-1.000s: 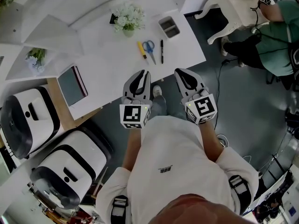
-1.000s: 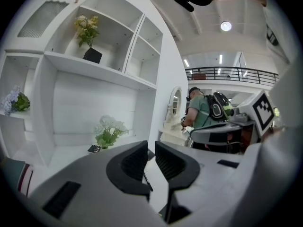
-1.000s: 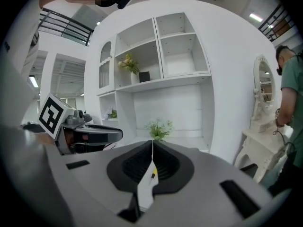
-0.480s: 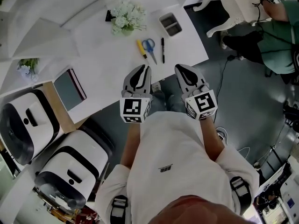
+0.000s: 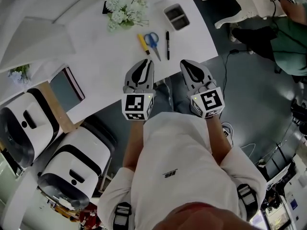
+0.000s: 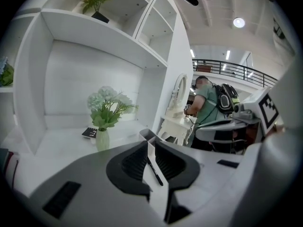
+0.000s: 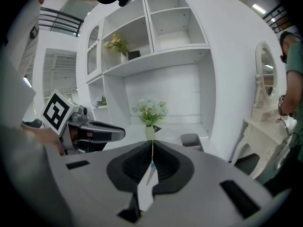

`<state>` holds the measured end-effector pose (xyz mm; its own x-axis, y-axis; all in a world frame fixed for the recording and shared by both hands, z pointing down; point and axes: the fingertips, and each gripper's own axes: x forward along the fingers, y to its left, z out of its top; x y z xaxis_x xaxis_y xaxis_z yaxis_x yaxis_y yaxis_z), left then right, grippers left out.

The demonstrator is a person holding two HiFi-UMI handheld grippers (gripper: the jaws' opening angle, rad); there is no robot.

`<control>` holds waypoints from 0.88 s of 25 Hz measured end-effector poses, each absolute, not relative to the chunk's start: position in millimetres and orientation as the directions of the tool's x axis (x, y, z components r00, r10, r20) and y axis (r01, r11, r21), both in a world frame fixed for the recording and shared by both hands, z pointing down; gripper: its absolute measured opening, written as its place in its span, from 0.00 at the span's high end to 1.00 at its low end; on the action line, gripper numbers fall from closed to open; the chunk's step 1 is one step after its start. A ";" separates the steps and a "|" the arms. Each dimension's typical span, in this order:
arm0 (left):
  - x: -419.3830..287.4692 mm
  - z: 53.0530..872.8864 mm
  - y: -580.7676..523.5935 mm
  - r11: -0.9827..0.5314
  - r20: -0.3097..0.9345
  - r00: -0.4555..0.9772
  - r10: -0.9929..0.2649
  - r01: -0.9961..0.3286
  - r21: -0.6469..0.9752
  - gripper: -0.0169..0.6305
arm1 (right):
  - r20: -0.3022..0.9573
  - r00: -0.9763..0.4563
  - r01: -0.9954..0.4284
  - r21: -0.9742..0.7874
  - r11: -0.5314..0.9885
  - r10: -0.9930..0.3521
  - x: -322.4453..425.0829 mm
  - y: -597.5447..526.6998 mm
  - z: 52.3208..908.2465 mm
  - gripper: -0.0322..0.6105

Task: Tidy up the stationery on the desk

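Note:
On the white desk [image 5: 105, 56] lie a yellow pen-like tool [image 5: 143, 43], blue-handled scissors [image 5: 152, 41] and a black pen [image 5: 167, 44], side by side near the front edge. A grey tray [image 5: 176, 17] stands behind them. Both grippers hover just off the desk's front edge, level with each other. My left gripper [image 5: 146, 61] is shut and holds nothing; in the left gripper view the black pen [image 6: 154, 169] shows through the slit beyond its jaws. My right gripper [image 5: 184, 63] is shut and empty too; the scissors [image 7: 151, 166] show beyond its jaws.
A vase of pale flowers [image 5: 124, 8] stands at the back of the desk, and a dark tablet [image 5: 67, 87] lies at its left end. White rounded machines [image 5: 72, 171] sit on the floor to the left. A person in green [image 5: 288, 37] is at the upper right.
The view has shifted so the desk sits higher and further left in the frame. Both grippers stay shut and side by side, slightly nearer the desk edge.

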<state>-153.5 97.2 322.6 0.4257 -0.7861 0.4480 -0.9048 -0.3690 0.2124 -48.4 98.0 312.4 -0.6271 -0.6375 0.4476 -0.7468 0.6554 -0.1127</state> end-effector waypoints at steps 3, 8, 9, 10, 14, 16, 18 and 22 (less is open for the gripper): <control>-149.3 334.5 89.3 -0.375 0.461 0.430 -0.776 -0.903 0.209 0.97 | 0.457 -0.628 -0.746 -0.120 0.656 -0.631 -47.5 92.8 324.2 0.95; -136.4 355.4 73.2 -0.384 0.490 0.434 -0.756 -0.900 0.205 0.97 | 0.469 -0.625 -0.748 -0.133 0.650 -0.624 -40.6 81.0 345.0 0.95; -133.8 359.0 69.8 -0.385 0.494 0.434 -0.753 -0.900 0.203 0.97 | 0.469 -0.624 -0.750 -0.136 0.647 -0.625 -39.2 77.1 348.5 0.95; -131.2 362.6 66.6 -0.386 0.498 0.433 -0.751 -0.901 0.201 0.97 | 0.468 -0.623 -0.752 -0.139 0.644 -0.627 -37.9 73.1 351.7 0.95; -121.1 376.7 54.6 -0.381 0.511 0.428 -0.746 -0.903 0.199 0.97 | 0.462 -0.631 -0.750 -0.158 0.642 -0.623 -34.1 58.6 363.9 0.95; -115.8 384.0 49.4 -0.382 0.518 0.427 -0.741 -0.903 0.198 0.97 | 0.460 -0.635 -0.748 -0.166 0.642 -0.621 -31.9 52.6 369.5 0.95; -110.2 390.8 44.5 -0.384 0.528 0.427 -0.734 -0.902 0.195 0.97 | 0.462 -0.636 -0.749 -0.173 0.640 -0.619 -28.7 47.6 374.6 0.95; -99.9 407.3 36.0 -0.388 0.558 0.428 -0.710 -0.900 0.197 0.97 | 0.472 -0.635 -0.749 -0.184 0.636 -0.611 -22.2 41.2 386.6 0.95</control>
<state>-99.9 36.0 407.3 0.4284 -0.7104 0.5583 -0.9004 -0.3878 0.1974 -22.2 41.2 386.6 -0.6351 -0.6112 0.4722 -0.7492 0.6361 -0.1844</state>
